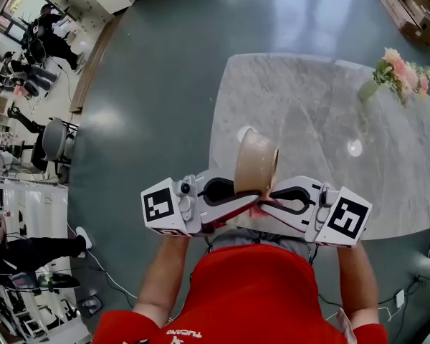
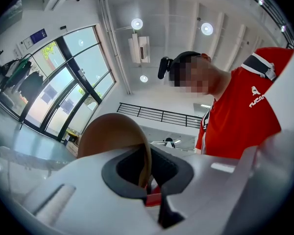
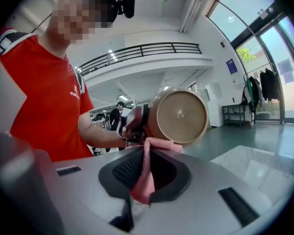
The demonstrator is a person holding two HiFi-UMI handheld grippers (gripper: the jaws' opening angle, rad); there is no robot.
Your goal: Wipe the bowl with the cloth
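Tan ceramic-looking bowl (image 1: 256, 162) is held up off the counter (image 1: 308, 106), tipped on its side, just in front of the person's red shirt (image 1: 251, 292).

Left hand-held gripper (image 1: 240, 201): closed on the bowl. In the left gripper view the bowl (image 2: 110, 133) rises straight out of the jaws (image 2: 146, 180), and its thin wall is pinched between the two dark pads. This hand-held gripper comes in at the bowl's left and lower side.

Right hand-held gripper (image 1: 276, 203): closed on the pink cloth (image 1: 261, 206). In the right gripper view the cloth (image 3: 144, 175) is clamped between the jaws (image 3: 142, 180). It runs up as a narrow band to the bowl (image 3: 181, 116), where its free end lies against the lower outside edge, touching it. From this side the bowl shows its round flat base toward the camera. This hand-held gripper sits at the bowl's right and lower side, and the two sets of jaw tips nearly meet under the bowl.

Surroundings, all placed from the bowl:
- Counter is pale marbled stone (image 3: 255, 165), lying beyond and to the right of the bowl, with its near edge under it.
- Vase of pink flowers (image 1: 401, 70), well apart, far right and beyond.
- Small round pale item (image 1: 355, 147) on the counter, right of the bowl; too small to identify.
- Pale ring (image 1: 245, 131) just behind the bowl's upper left edge; cannot tell what it is.
- Grey-green floor (image 1: 165, 84), left of the bowl.
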